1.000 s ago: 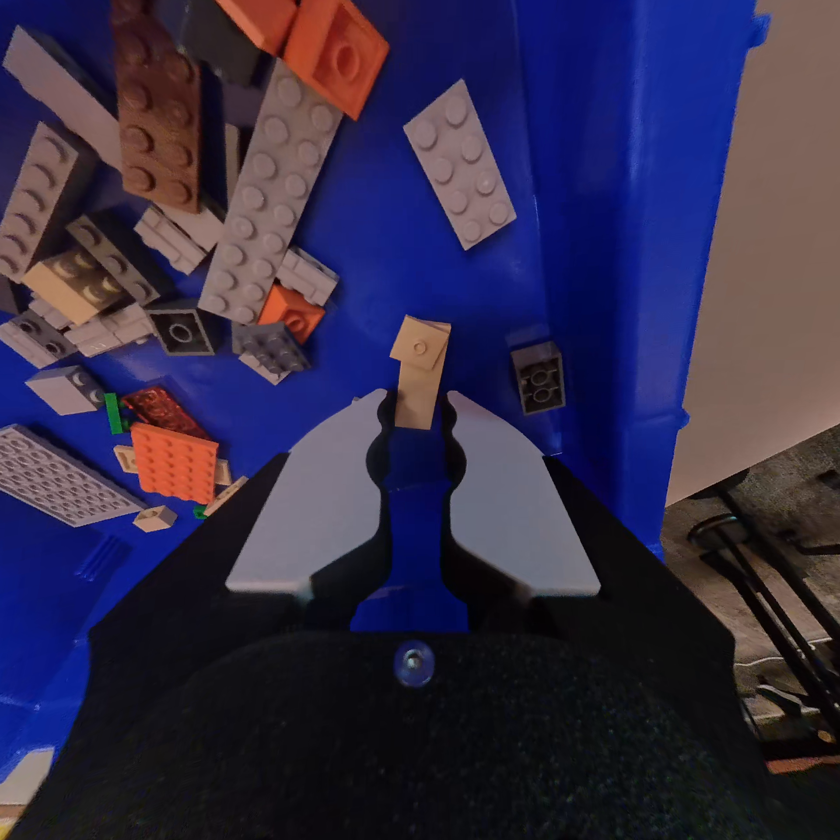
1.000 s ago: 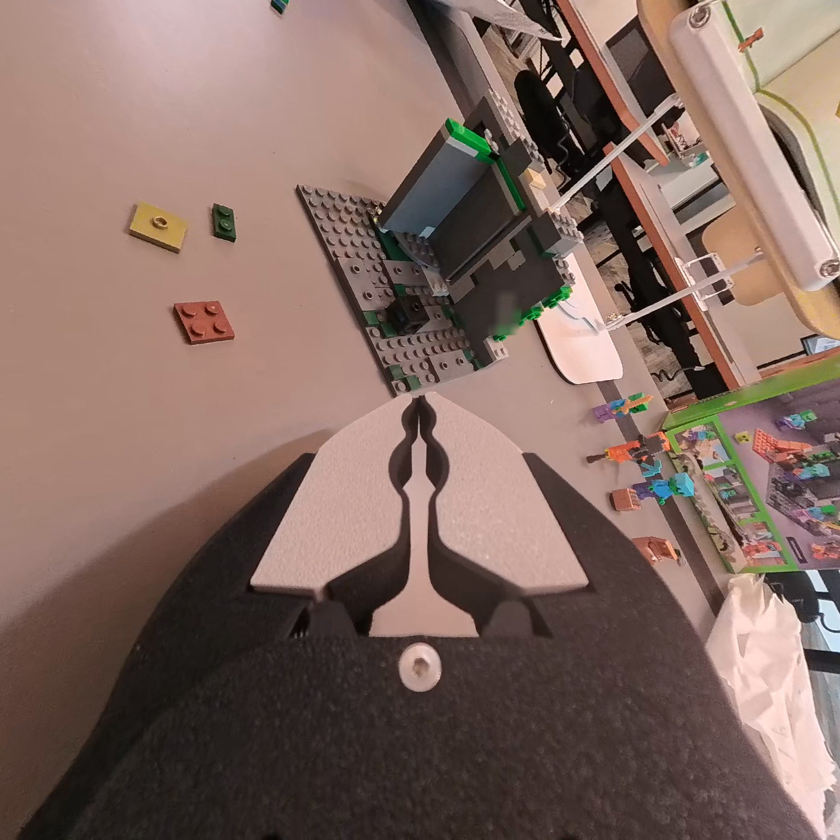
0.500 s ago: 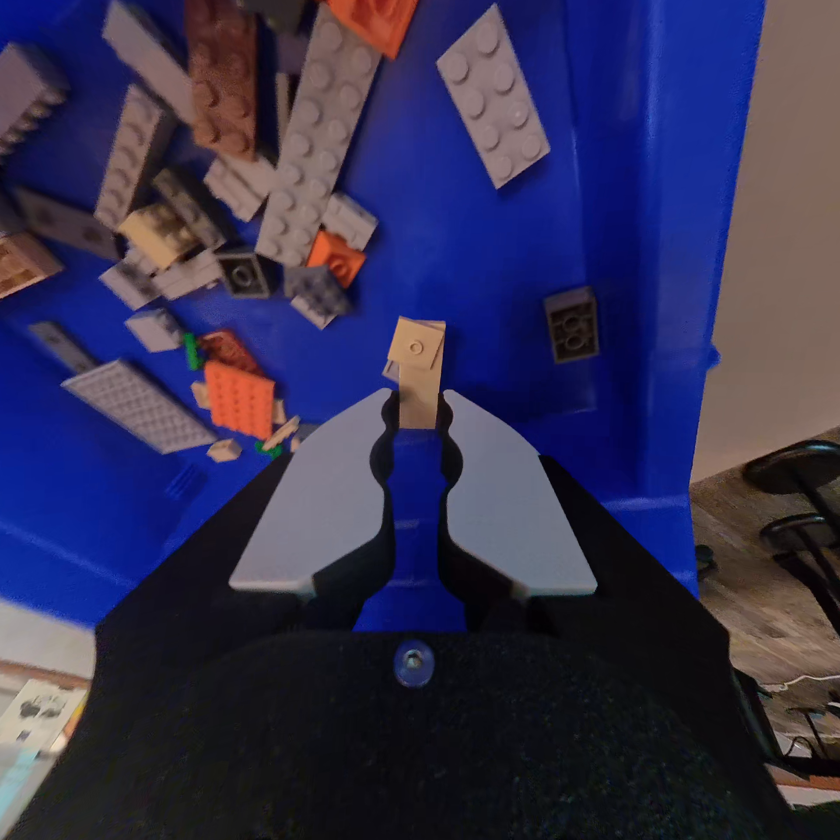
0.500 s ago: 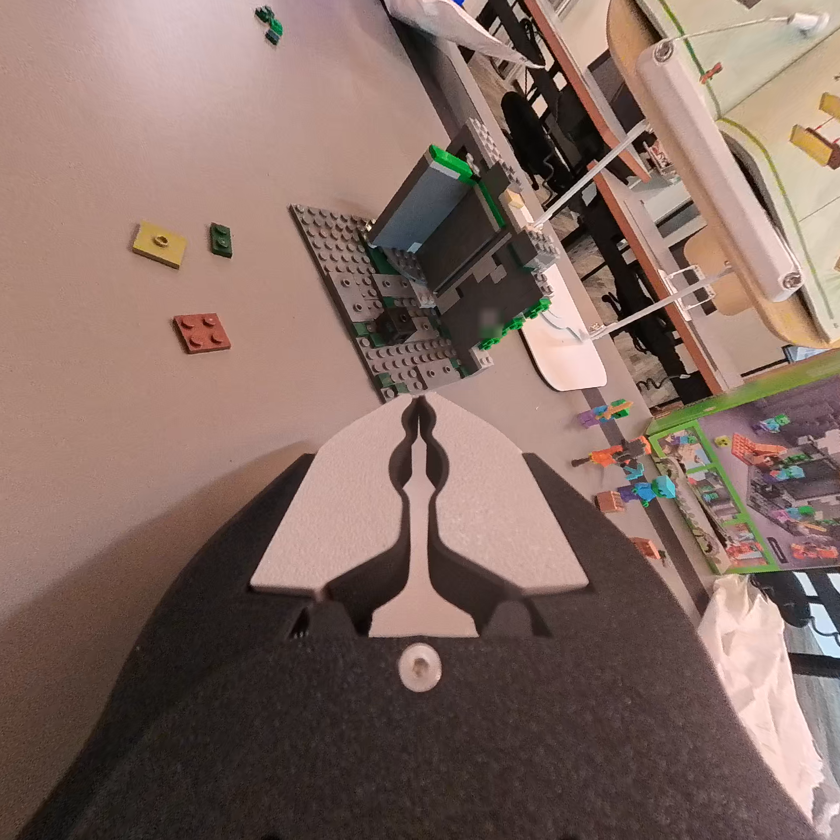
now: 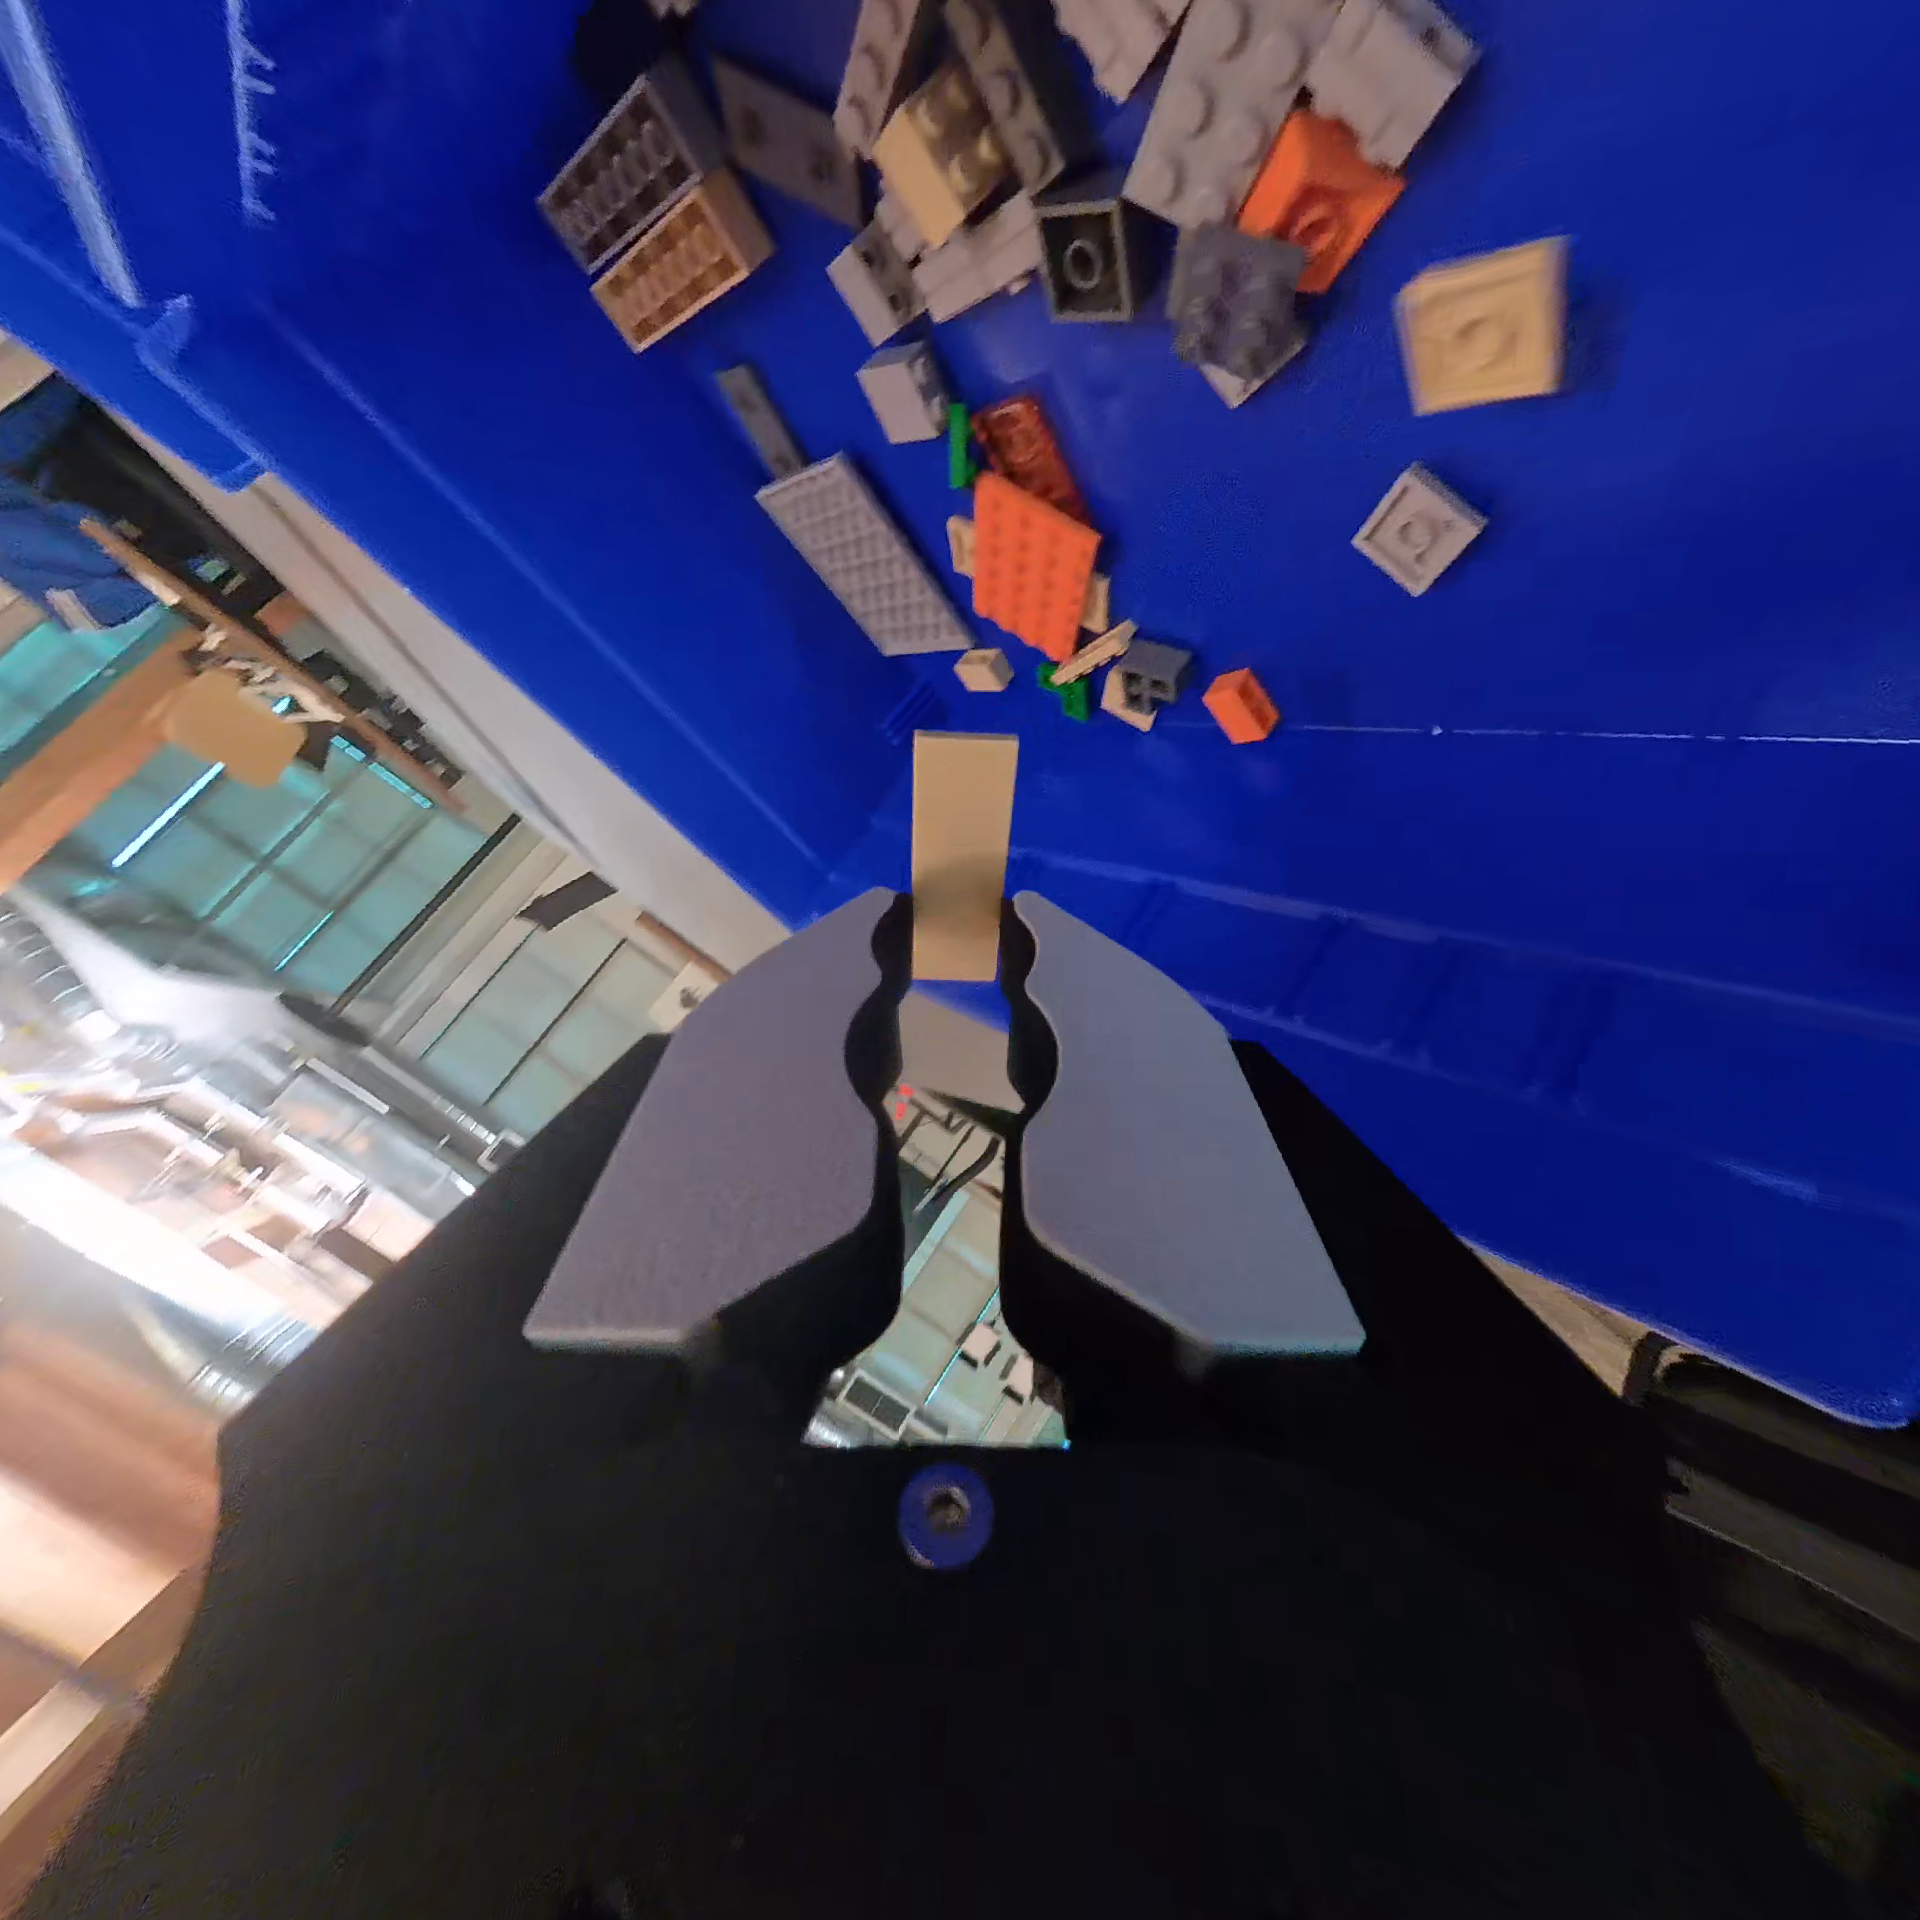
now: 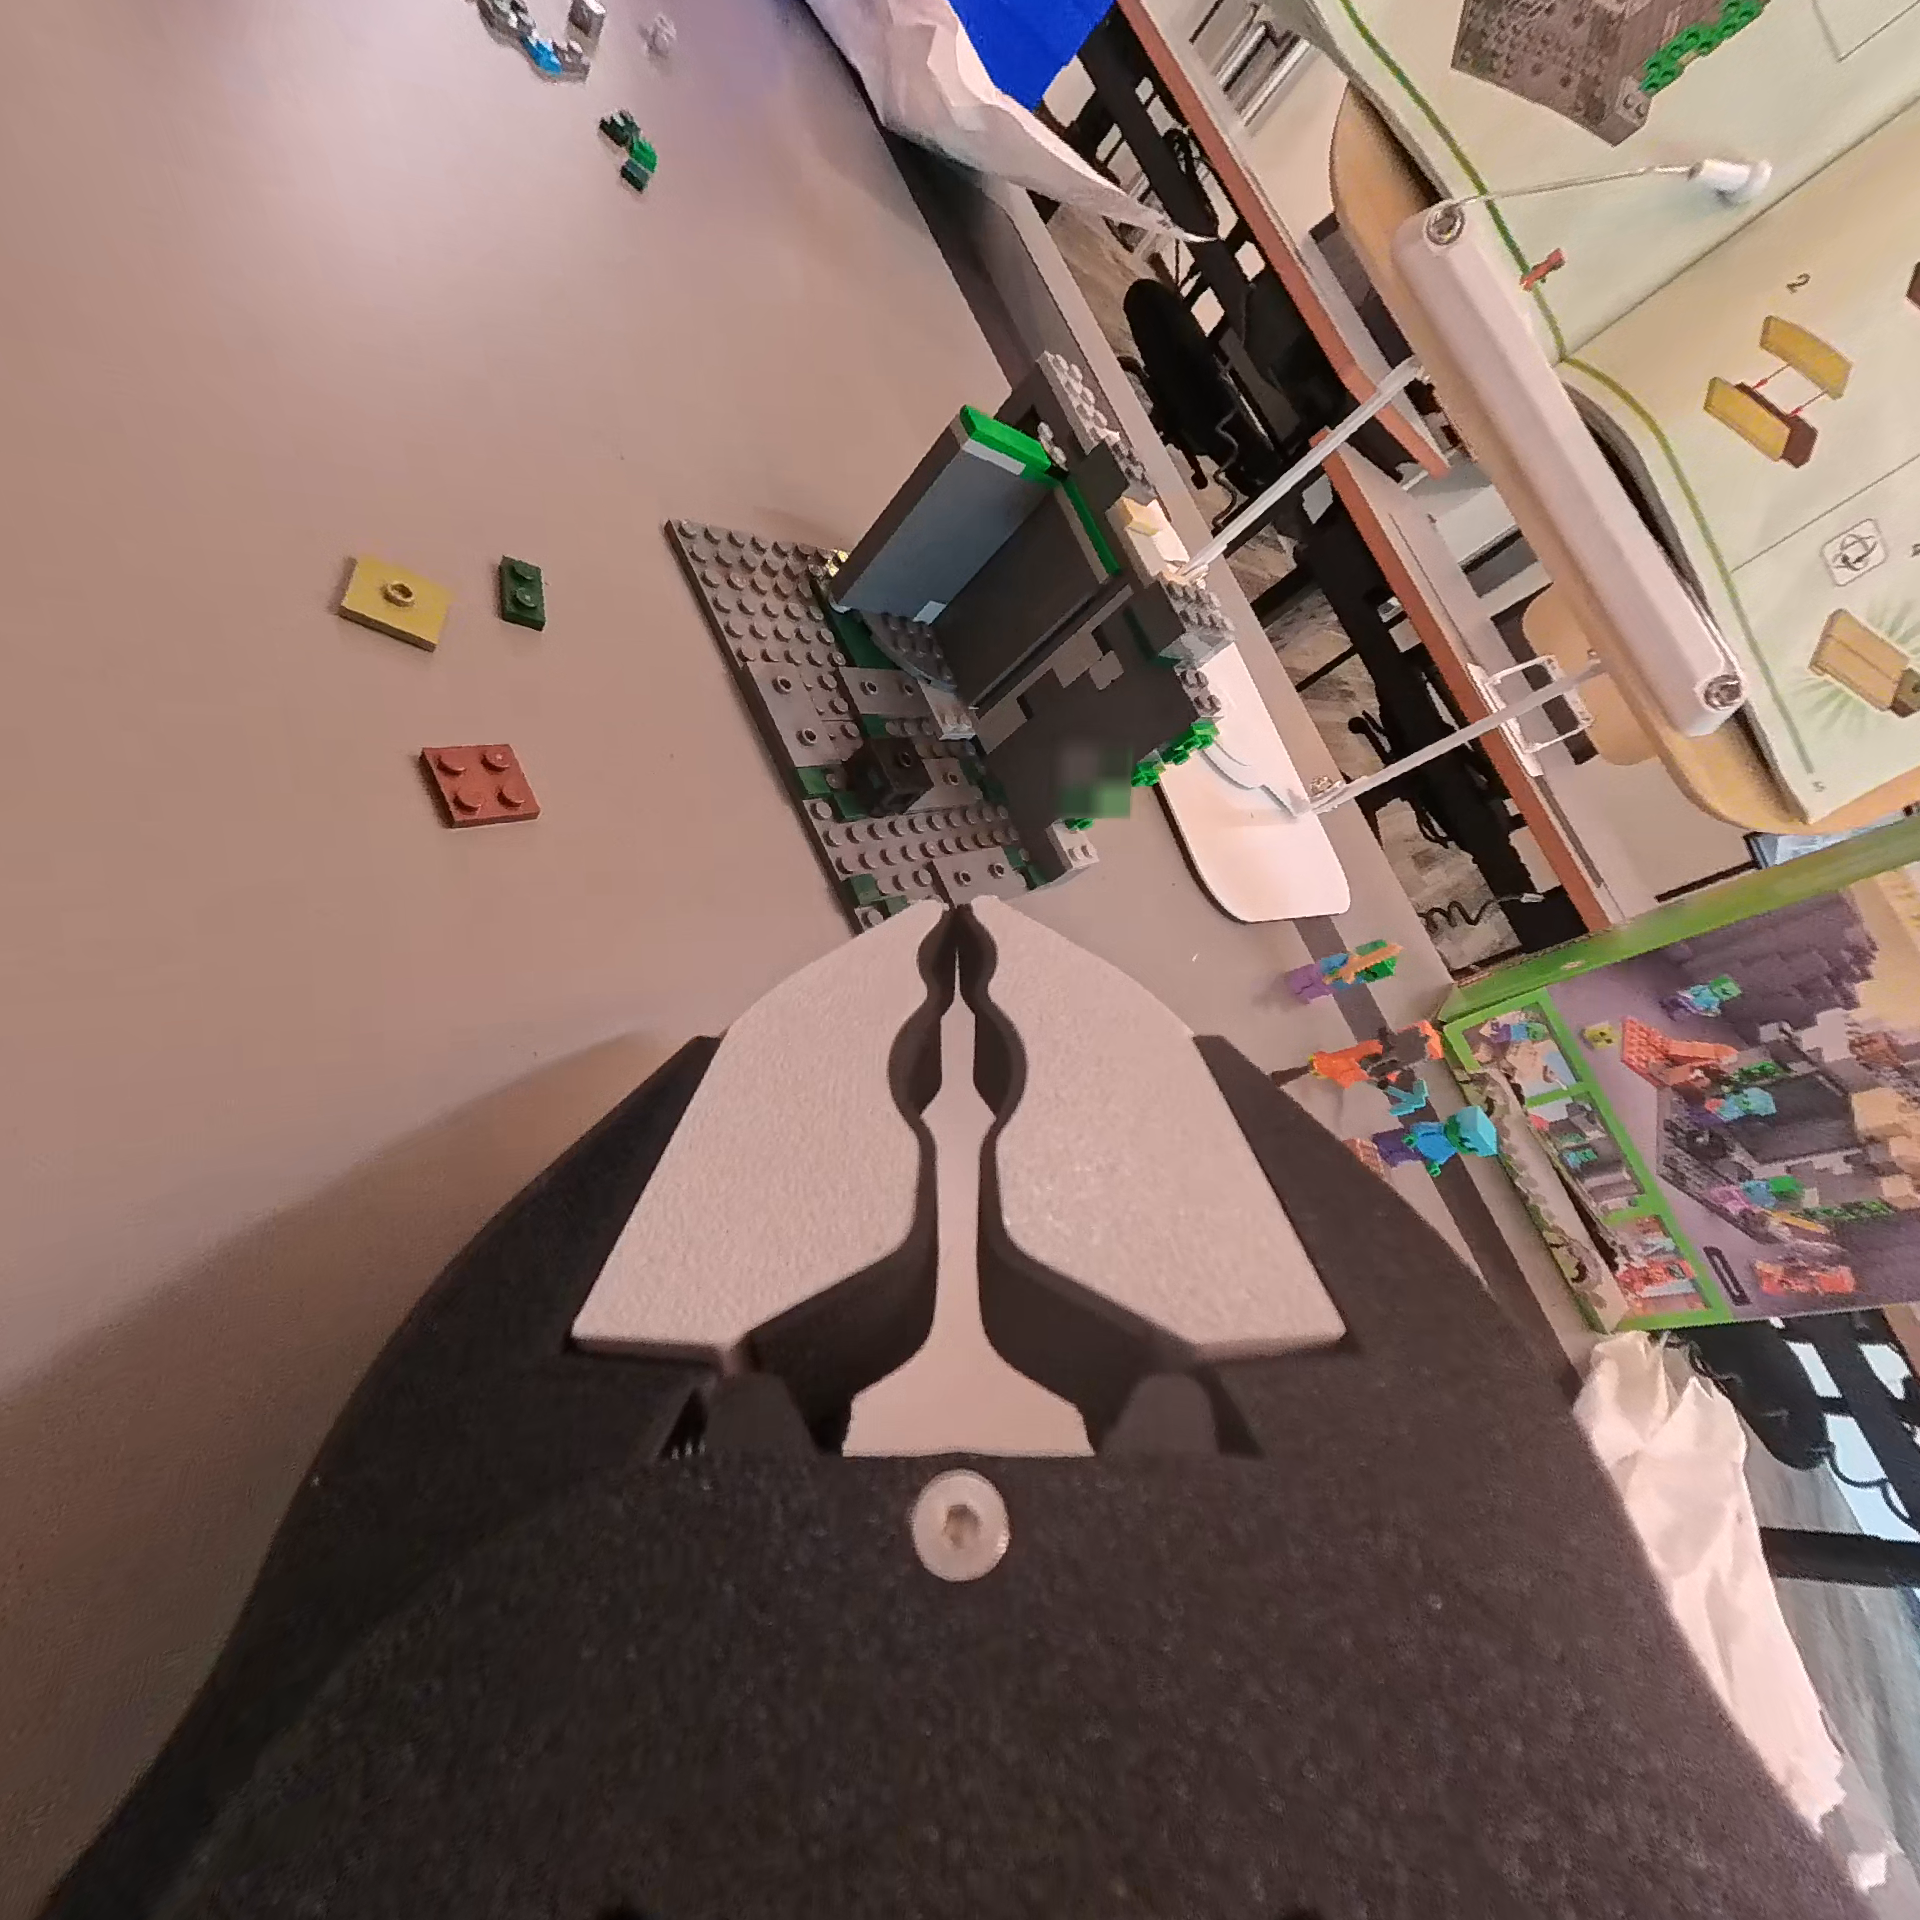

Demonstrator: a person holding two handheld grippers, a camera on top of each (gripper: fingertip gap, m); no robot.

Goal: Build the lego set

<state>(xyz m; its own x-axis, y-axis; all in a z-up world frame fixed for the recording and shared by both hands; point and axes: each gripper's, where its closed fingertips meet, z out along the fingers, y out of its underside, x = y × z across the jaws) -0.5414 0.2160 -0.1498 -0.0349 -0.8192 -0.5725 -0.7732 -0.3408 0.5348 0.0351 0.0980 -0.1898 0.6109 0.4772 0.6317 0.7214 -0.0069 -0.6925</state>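
My left gripper (image 5: 958,914) is shut on a flat tan plate (image 5: 962,831) and holds it up above the blue bin (image 5: 1507,987), near the bin's rim. Several loose grey, orange and tan bricks (image 5: 1034,561) lie on the bin floor beyond. My right gripper (image 6: 958,914) is shut and empty, above the table just short of the partly built grey and green model (image 6: 977,686) on its grey baseplate (image 6: 743,582). A yellow plate (image 6: 395,601), a small dark green plate (image 6: 522,590) and a brown plate (image 6: 480,784) lie on the table left of the model.
The set's box (image 6: 1704,1132) and several minifigures (image 6: 1392,1060) lie at the right of the table. An instruction booklet (image 6: 1714,343) stands on a stand at the far right. A white curved piece (image 6: 1257,821) lies behind the model. More small pieces (image 6: 629,145) sit at the table's far end. Spacing between my two grippers at the tips: around 60 cm.
My left gripper has lifted the tan plate up and back toward the bin's rim, and the room now shows past the wall. A second tan plate has dropped off it. The right gripper has shifted only slightly.
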